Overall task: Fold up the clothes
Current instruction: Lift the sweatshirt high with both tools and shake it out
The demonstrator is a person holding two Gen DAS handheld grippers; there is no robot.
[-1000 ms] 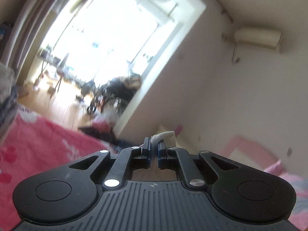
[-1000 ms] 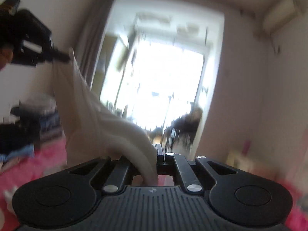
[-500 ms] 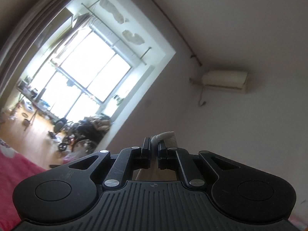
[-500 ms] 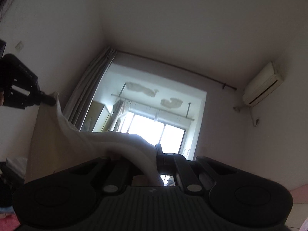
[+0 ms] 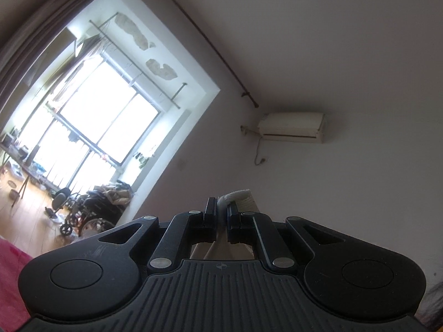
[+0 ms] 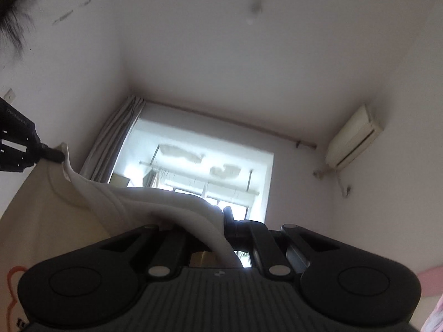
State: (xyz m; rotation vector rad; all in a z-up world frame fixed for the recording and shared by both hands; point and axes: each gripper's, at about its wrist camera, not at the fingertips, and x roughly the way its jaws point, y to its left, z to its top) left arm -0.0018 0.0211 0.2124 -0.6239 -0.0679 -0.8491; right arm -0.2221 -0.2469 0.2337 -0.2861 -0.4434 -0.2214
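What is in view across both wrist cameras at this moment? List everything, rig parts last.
garment: one, cream-white, stretched between both claws
window: one, bright, far wall
curtain: one, grey-beige, beside window
air conditioner: one, off-white, high on wall
wheelchair: one, dark, on floor under window
bedding: pink-red, lower left corner
left claw: one, black, shut on garment
right claw: one, black, shut on garment

The garment (image 6: 155, 202) is cream-white, ribbed along its top edge, and held up in the air, stretched between the two grippers. One corner is pinched in the left gripper (image 6: 59, 156), the other bunches into thick folds at the right gripper (image 6: 223, 215). Below the edge it hangs as a flat panel with an orange outline print low down.
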